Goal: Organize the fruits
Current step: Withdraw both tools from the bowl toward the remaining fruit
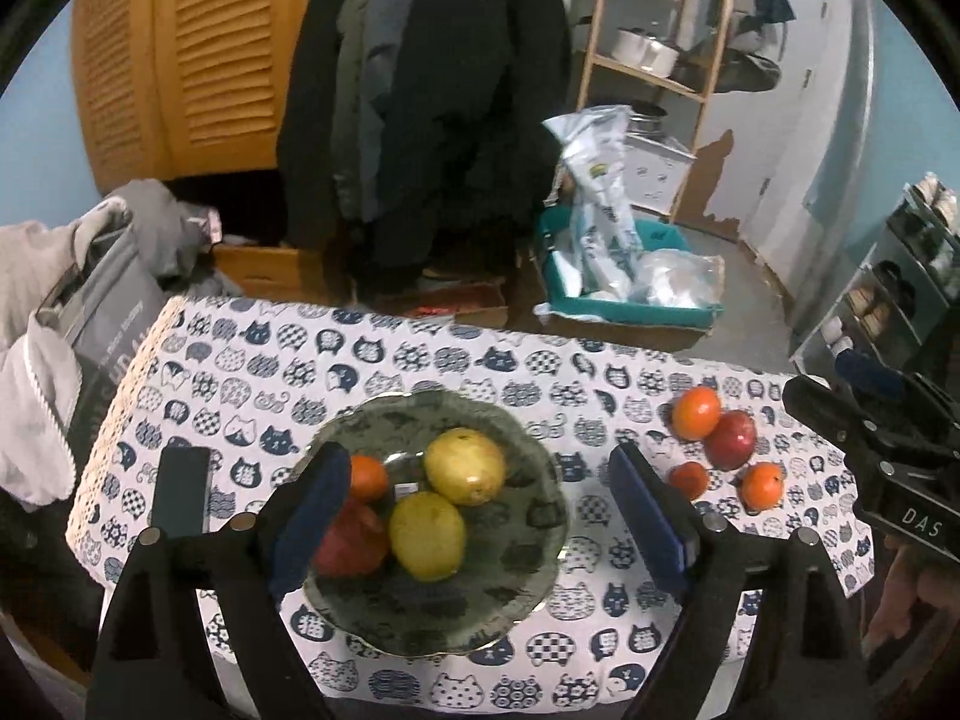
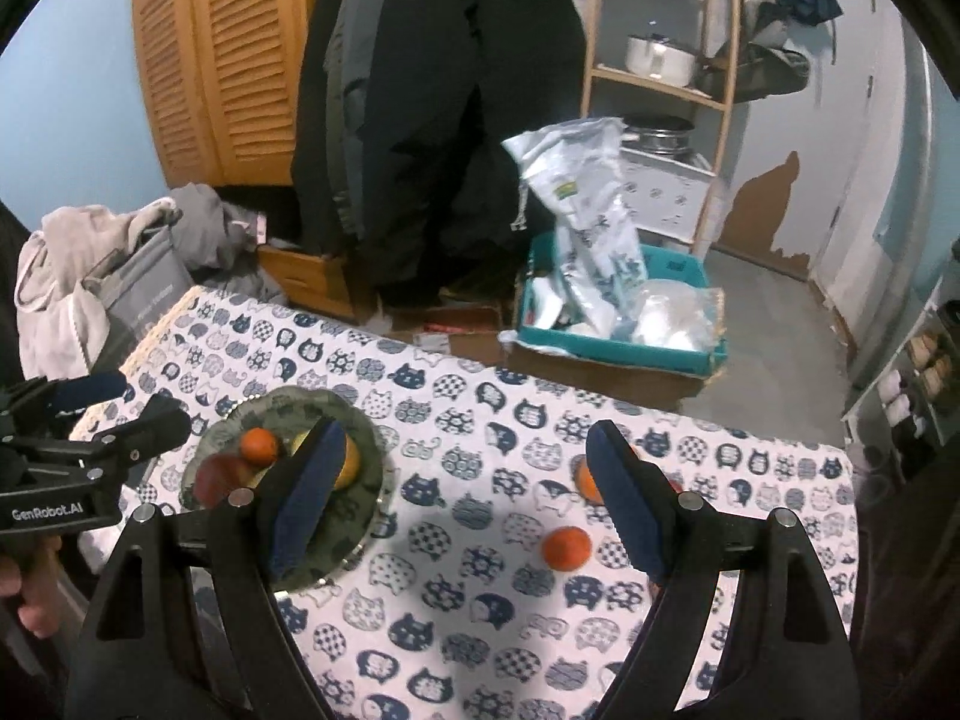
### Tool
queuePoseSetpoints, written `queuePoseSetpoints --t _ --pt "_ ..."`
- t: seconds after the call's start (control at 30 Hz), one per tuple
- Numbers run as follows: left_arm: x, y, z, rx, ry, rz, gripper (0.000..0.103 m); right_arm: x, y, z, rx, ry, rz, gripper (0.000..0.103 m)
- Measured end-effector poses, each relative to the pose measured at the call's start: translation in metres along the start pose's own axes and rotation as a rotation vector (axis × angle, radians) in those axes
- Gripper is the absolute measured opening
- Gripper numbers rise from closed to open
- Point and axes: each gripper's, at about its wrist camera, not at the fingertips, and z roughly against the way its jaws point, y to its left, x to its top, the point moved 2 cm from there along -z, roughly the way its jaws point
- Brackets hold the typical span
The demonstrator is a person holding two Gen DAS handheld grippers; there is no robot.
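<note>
Right wrist view: left tool (image 2: 144, 420) reads "GenRobot.AI".

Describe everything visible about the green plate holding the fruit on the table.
The green plate is a round, shallow dish with a scalloped, wavy rim and a glossy, glass-like dark green look that lets the cat-print tablecloth show through. It lies flat on the cloth. It holds two yellow fruits, a small orange fruit and a red fruit, all grouped toward its left and centre. Neither gripper touches it.
</note>
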Motion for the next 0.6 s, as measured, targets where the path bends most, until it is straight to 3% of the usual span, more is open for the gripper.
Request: queuePoseSetpoints --t 0.6 --pt "0.003 -0.074 0.001 -0.053 0.005 -0.106 0.092 -0.035 -0.087 0.045 -0.133 -0.021 -0.093 0.083"
